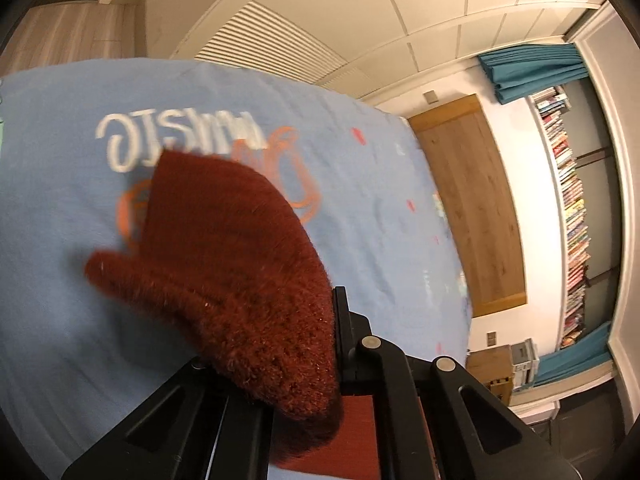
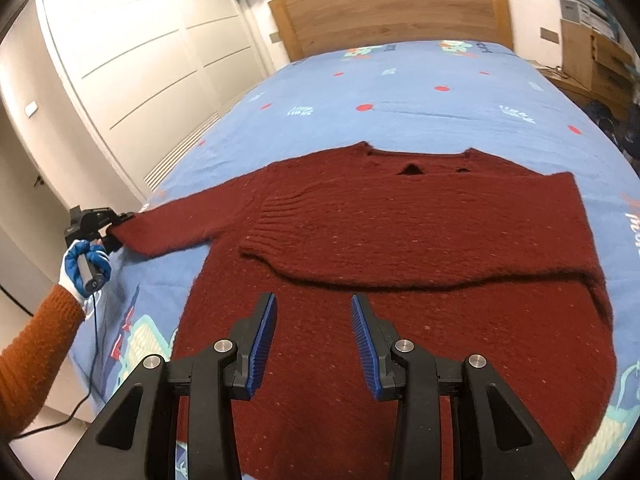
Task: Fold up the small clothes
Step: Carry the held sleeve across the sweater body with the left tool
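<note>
Rust-red knit sweater (image 2: 400,260) lies flat on the bed (image 2: 400,92) — left claw (image 2: 114,226) clamped on its outstretched sleeve cuff, right claw (image 2: 314,340) parted above the hem — best carry the sleeve inward, low and taut.

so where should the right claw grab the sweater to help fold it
Take the bottom hem of the sweater, on the right-hand corner, coming in low from the near edge of the bed. The right sleeve already lies folded across the chest, the left claw holds the other cuff, and the right claw hovers open above the body.
</note>
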Motion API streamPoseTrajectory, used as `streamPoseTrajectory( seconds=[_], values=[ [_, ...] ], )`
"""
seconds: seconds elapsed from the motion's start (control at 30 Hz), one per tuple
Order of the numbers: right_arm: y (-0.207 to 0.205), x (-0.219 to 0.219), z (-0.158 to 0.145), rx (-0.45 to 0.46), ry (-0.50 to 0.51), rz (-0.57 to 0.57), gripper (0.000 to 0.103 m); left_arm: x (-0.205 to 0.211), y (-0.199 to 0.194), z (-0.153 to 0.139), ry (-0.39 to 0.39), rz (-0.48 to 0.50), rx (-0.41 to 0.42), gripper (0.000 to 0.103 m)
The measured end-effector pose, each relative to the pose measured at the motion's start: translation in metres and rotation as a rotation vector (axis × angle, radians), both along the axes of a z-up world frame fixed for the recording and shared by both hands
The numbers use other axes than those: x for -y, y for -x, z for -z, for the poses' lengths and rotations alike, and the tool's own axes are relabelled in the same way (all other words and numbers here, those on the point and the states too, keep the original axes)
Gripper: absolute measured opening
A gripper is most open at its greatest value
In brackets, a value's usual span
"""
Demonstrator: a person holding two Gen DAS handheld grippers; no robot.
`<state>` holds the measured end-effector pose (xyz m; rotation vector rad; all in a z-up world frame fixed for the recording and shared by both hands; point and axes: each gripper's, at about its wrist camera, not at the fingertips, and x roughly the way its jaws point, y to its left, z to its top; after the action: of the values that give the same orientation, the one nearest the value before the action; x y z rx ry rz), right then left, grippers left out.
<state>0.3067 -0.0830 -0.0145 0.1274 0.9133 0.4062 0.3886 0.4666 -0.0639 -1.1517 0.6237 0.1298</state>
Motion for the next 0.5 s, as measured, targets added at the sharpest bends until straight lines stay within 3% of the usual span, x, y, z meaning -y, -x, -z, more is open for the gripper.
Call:
streamPoseTrajectory(
  seconds=[0.27,0.5],
  values=[
    [0.02,0.045,-0.013,0.028,-0.034,0.068,0.041,0.066,-0.029,-0.072,0.002,0.079,0.119,0.005],
    [0.039,0.088,-0.022,0.046,-0.061,0.133,0.041,0.151,-0.06,-0.132,0.025,0.191,0.214,0.005]
  ],
)
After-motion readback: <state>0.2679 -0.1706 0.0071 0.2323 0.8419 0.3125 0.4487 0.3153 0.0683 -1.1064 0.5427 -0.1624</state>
